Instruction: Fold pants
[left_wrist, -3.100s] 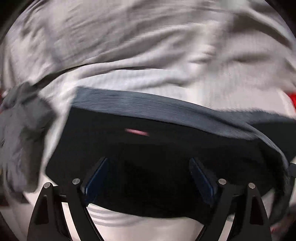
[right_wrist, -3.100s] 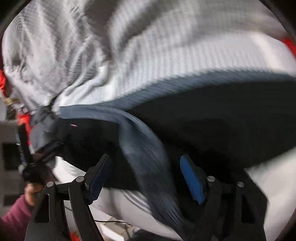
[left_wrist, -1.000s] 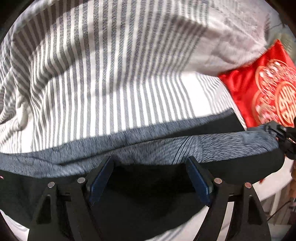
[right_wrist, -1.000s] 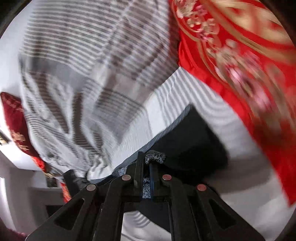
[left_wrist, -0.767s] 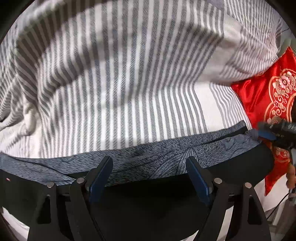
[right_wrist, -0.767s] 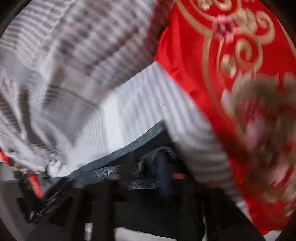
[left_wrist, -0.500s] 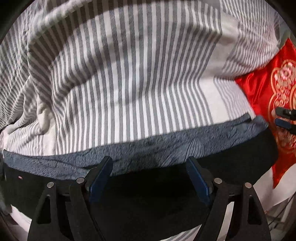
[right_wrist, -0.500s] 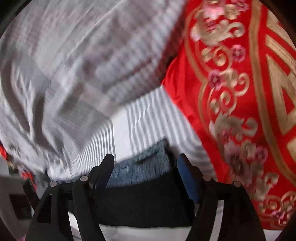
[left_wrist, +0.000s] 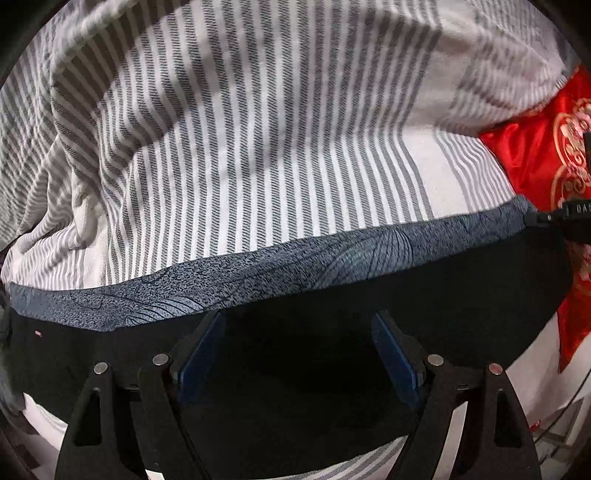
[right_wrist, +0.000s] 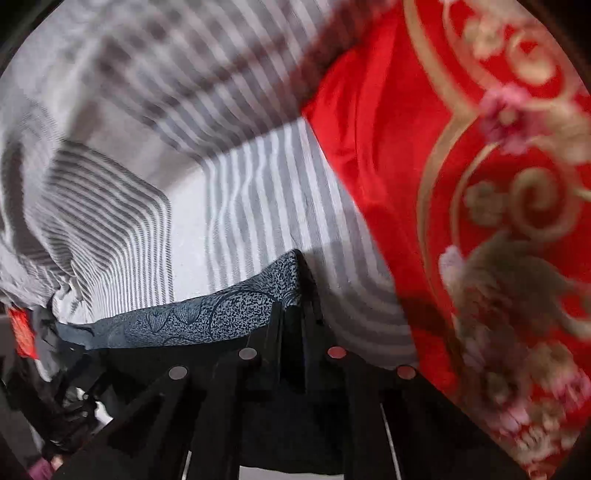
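Jaws of our left gripper (left_wrist: 297, 354) stand apart over the one pair of black pants (left_wrist: 332, 325); those of our right gripper (right_wrist: 291, 325) are clamped on its patterned waistband (right_wrist: 221, 314) corner. We count one striped bedsheet (left_wrist: 240, 166) and one red embroidered cushion (right_wrist: 461, 184), blurred at right. Pants lie across the lower frame, their lower edge hidden behind the grippers

Striped bedsheet (left_wrist: 258, 147); red embroidered pillow (right_wrist: 461, 184) beside.
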